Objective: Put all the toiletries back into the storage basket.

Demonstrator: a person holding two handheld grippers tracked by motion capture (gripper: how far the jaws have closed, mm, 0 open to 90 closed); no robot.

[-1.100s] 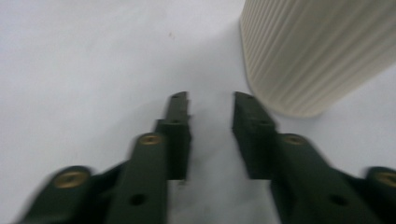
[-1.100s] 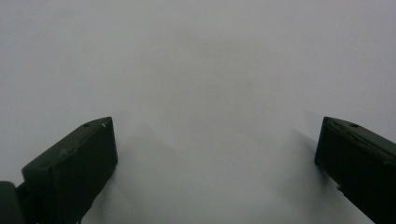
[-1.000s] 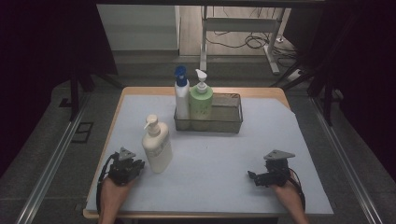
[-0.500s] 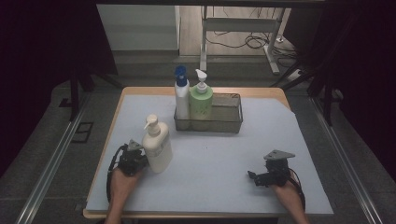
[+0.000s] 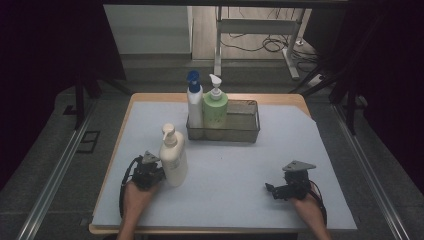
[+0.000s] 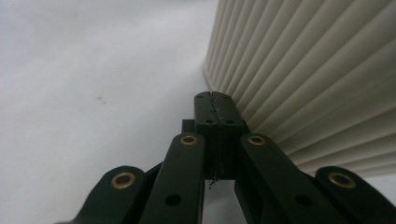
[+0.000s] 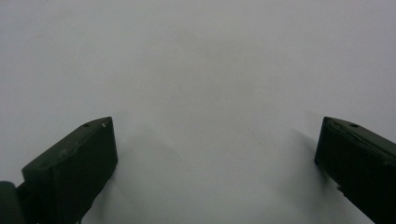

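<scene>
A cream pump bottle (image 5: pixel 173 160) with a ribbed body (image 6: pixel 317 70) stands upright on the pale mat, left of centre. My left gripper (image 5: pixel 156 173) sits low on the mat right beside the bottle's left side. Its jaws (image 6: pixel 214 100) are pressed together with nothing between them, and their tip lies next to the bottle's base. My right gripper (image 5: pixel 273 190) rests near the front right of the mat, pointing left. Its jaws (image 7: pixel 215 140) stand wide apart over bare mat, holding nothing.
A wire basket (image 5: pixel 245 131) stands at the back centre of the mat. It holds a white bottle with a blue pump (image 5: pixel 194 102) and a green bottle with a white pump (image 5: pixel 215 107) in its left half. The mat (image 5: pixel 235 165) covers a wooden table.
My left hand has slid to the right, from a short way off the cream bottle to right against its side. The right hand has kept still.
</scene>
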